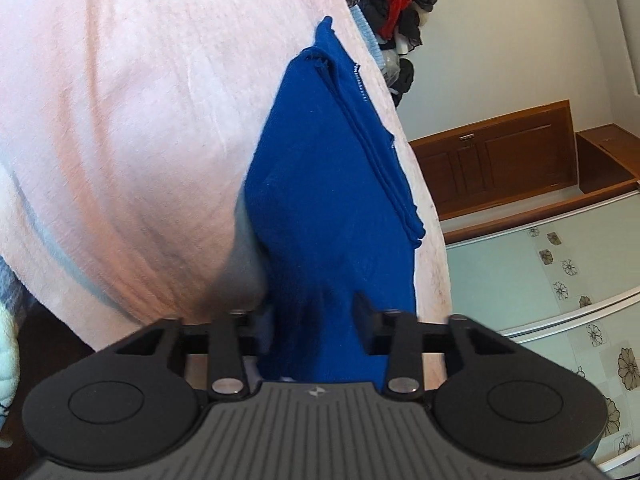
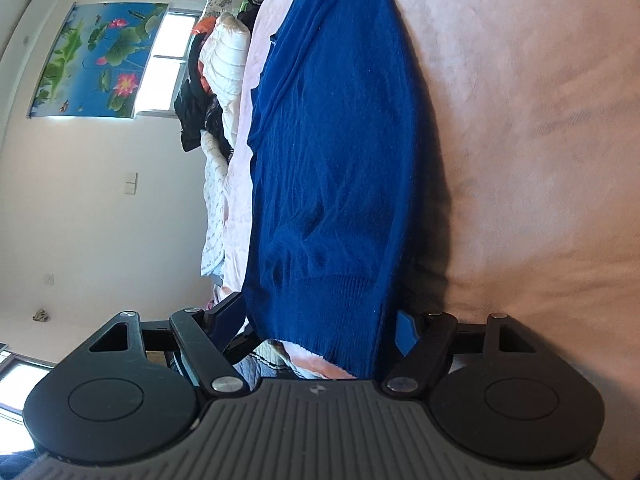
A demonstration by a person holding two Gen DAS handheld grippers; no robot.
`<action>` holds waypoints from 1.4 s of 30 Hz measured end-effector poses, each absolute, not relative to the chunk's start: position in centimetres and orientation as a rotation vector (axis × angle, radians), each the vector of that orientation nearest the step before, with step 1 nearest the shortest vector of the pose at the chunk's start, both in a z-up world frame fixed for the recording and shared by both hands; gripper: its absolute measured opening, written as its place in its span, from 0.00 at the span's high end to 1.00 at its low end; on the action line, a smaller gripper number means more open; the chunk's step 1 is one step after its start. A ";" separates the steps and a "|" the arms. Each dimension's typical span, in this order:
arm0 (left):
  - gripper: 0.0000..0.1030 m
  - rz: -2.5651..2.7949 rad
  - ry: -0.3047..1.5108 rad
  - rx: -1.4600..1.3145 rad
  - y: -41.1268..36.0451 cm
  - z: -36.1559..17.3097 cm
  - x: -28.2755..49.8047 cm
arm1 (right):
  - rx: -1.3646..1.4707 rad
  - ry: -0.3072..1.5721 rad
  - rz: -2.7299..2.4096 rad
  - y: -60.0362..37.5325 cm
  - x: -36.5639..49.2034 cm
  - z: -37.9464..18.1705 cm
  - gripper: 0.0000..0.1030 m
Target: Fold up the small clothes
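We had both tools rolled sideways at the blue knit sweater (image 2: pixel 332 168) lying on the pink blanket (image 2: pixel 520 120), left tool (image 1: pixel 316 320) and right tool (image 2: pixel 320 328) each part-open, straddling its ribbed hem, apparently ready to pinch for a fold.

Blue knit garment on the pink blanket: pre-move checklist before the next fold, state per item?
1. Left gripper around the blue knit garment: ok, the near end lies between its fingers; a firm pinch cannot tell.
2. Right gripper around the ribbed hem: ok, the fingers flank it; jaws stand wide, so not clamped.
3. Garment already folded over: ok, stacked edges show in the left wrist view.
4. Garment fully on the pink fleece blanket: cannot tell, the near end is hidden by the grippers.
5. Heap of dark and red clothes apart from the garment: ok.
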State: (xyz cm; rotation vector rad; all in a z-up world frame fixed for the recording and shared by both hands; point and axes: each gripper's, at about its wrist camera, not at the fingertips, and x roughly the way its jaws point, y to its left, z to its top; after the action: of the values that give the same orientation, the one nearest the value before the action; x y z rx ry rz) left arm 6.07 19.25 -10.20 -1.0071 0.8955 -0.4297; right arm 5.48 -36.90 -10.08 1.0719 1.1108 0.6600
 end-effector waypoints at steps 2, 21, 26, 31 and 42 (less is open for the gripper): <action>0.77 -0.412 0.892 -1.003 19.2 -10.2 6.3 | 1.085 1.119 0.653 -37.0 5.5 -10.1 0.23; 0.90 -0.494 0.848 -1.013 19.1 -5.6 8.8 | 1.158 1.003 0.701 -37.1 6.9 -7.0 0.90; 0.90 -0.534 0.770 -1.000 19.0 -2.6 12.3 | 1.162 0.877 0.759 -38.1 11.3 -3.8 0.90; 0.90 -0.565 0.714 -0.984 18.1 -0.4 17.9 | 1.175 0.785 0.766 -39.2 17.7 -1.8 0.90; 0.90 -0.457 0.697 -0.934 15.3 1.1 38.1 | 1.262 0.705 0.595 -41.6 39.5 -3.4 0.89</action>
State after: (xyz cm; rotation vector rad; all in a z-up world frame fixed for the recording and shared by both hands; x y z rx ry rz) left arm 38.08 15.29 1.06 -0.9341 0.6970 -0.4574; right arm 39.52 -41.59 -3.36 1.2622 0.7046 0.5948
